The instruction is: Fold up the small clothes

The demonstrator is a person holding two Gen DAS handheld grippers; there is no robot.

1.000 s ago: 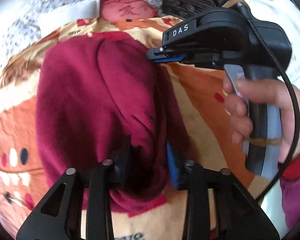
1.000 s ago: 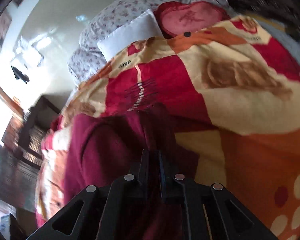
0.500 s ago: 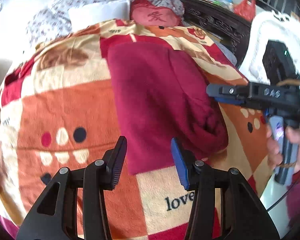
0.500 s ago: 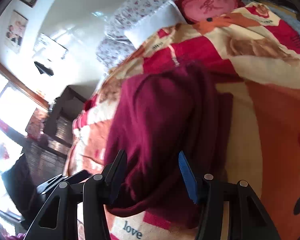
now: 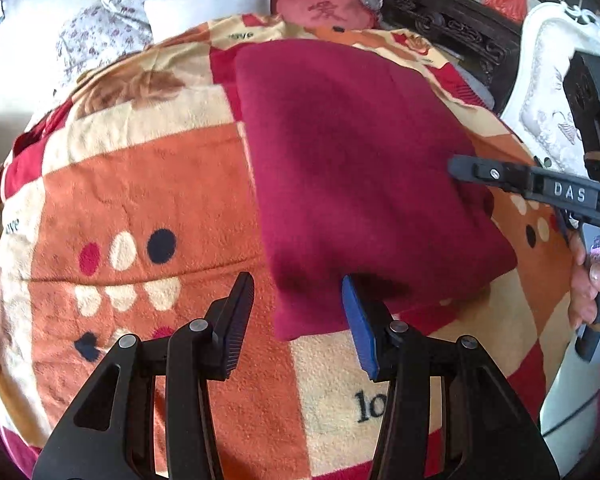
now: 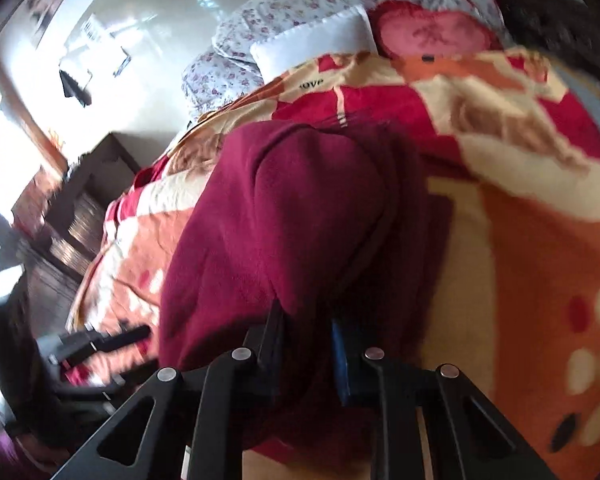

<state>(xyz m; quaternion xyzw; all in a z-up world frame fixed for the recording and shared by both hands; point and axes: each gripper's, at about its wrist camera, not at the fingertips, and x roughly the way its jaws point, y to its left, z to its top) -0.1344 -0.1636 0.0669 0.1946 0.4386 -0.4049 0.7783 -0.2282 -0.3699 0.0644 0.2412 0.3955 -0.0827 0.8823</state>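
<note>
**Maroon garment folded on the bed, right gripper pinching its edge**

Spread across the middle of a patchwork blanket (image 5: pixel 148 184) of orange, cream and red squares: a maroon fleece garment (image 5: pixel 352 168), folded into a rough rectangle, long sides running away from the left wrist camera toward the pillows. Near corner lying just ahead of the left gripper (image 5: pixel 296 320). Jaws of that gripper standing apart, nothing between them, the blue pad (image 5: pixel 358 332) close to the garment's near hem but not pressing on it; recently widened, then holding at that spread.

In the right wrist view, blurred: right gripper (image 6: pixel 306 344) narrowed onto a bunched fold of the same maroon cloth, fabric filling the small gap between the black finger and the blue pad. Jaws just drawn closer, cloth caught between. Garment humped up in front of the fingers, the far layer lying flatter on the blanket.

Seen from the left wrist view, the right gripper's black fingers reaching in from the right edge over the garment's right side, held by a hand (image 5: pixel 588 280) at the frame edge.

Beyond the blanket: a white pillow (image 5: pixel 208 4), a red heart-shaped cushion (image 5: pixel 324 12) and a floral quilt (image 5: pixel 112 16) at the head of the bed.
</note>
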